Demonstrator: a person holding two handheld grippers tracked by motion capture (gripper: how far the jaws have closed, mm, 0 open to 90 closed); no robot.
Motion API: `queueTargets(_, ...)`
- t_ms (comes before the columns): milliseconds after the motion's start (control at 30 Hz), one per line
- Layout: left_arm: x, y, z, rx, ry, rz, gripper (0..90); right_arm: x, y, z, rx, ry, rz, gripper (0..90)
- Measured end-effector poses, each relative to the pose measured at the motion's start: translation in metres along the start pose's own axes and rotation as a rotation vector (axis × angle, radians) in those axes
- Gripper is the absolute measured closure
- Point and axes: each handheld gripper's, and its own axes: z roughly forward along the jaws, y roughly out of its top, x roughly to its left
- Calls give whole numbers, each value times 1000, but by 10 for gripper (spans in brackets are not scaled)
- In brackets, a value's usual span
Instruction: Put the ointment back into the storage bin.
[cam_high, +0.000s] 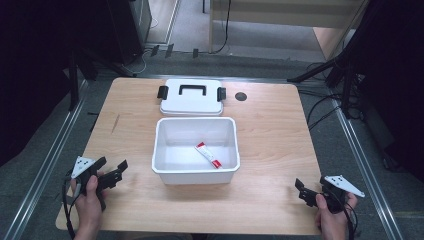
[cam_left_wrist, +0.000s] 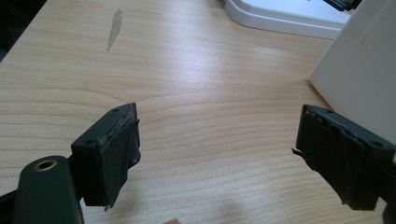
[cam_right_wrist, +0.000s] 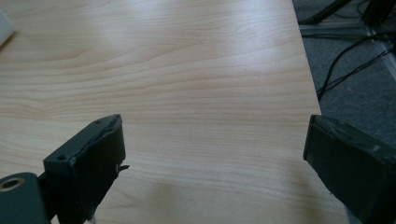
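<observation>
I hold my left gripper (cam_high: 114, 169) and right gripper (cam_high: 302, 189) spread and empty on the pale wooden counter (cam_high: 270, 135), flanking the open white plastic box (cam_high: 195, 175) for easy reach, I judge.

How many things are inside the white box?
1. A small red and white tube lies slanted on the bottom of the open white plastic box, toward its right side. The whole box floor shows, so nothing looks hidden.

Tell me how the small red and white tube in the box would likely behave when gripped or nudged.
The tube looks thin and flattish, so it is probably light and soft, likely to dent under a firm squeeze. Lying flat on the floor of the white box, it would more likely slide than roll. Its glossy skin may be slippery.
</observation>
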Motion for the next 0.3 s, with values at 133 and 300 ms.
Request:
queueTargets(133, 1, 1, 2, 14, 8, -12, 144, -3, 1, 1, 10, 6, 30, 98)
queueTargets(300, 2, 2, 4, 36, 11, -25, 144, -1, 1, 2, 18, -13, 18, 134)
